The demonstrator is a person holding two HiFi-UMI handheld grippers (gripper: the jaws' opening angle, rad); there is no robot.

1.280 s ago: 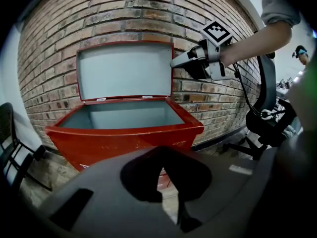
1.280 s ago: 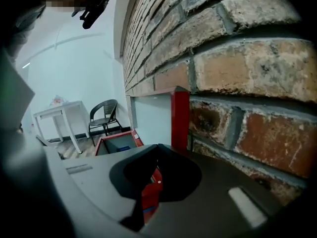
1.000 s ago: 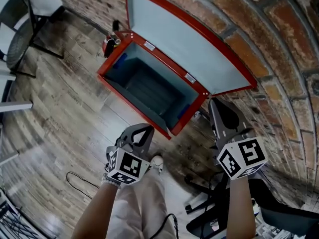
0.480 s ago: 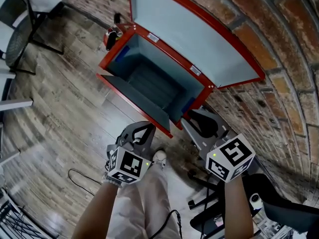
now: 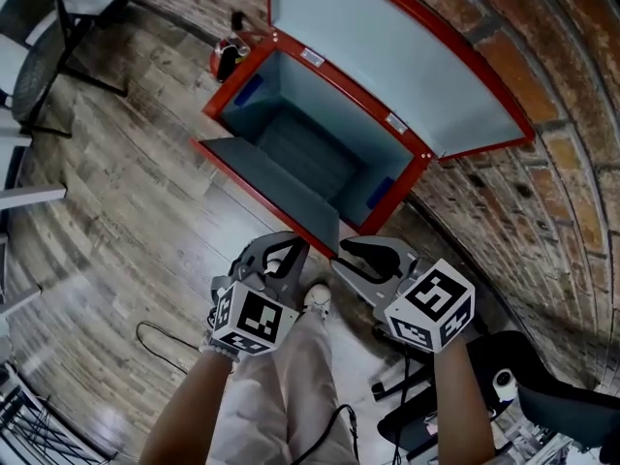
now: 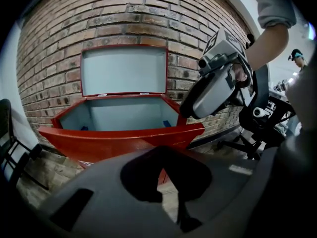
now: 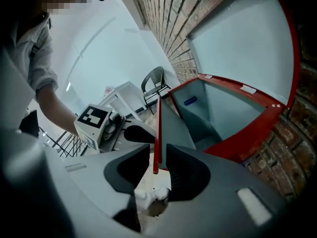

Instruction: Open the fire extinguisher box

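The red fire extinguisher box point(image 5: 415, 174) stands on the floor against the brick wall, lid point(image 5: 387, 56) raised. Its grey interior looks empty. The front panel point(image 5: 276, 187) leans outward. My right gripper point(image 5: 341, 257) is at the panel's near corner. Its jaws have just been opening. In the right gripper view the panel's red edge point(image 7: 156, 133) passes between the jaws of the right gripper point(image 7: 157, 165) with a gap on each side. My left gripper point(image 5: 289, 250) hovers just left of it, shut and empty. The left gripper view faces the box front point(image 6: 119, 138).
A red extinguisher point(image 5: 228, 58) stands by the box's far left corner. A black chair point(image 5: 39, 56) is at the upper left. An office chair base point(image 5: 504, 381) is at the lower right. A cable point(image 5: 155, 342) lies on the wooden floor. My shoe point(image 5: 315, 298) is under the grippers.
My right gripper has swung down and left from the box's right corner to the front panel's near corner, and its jaws have parted. The left gripper has stayed put.
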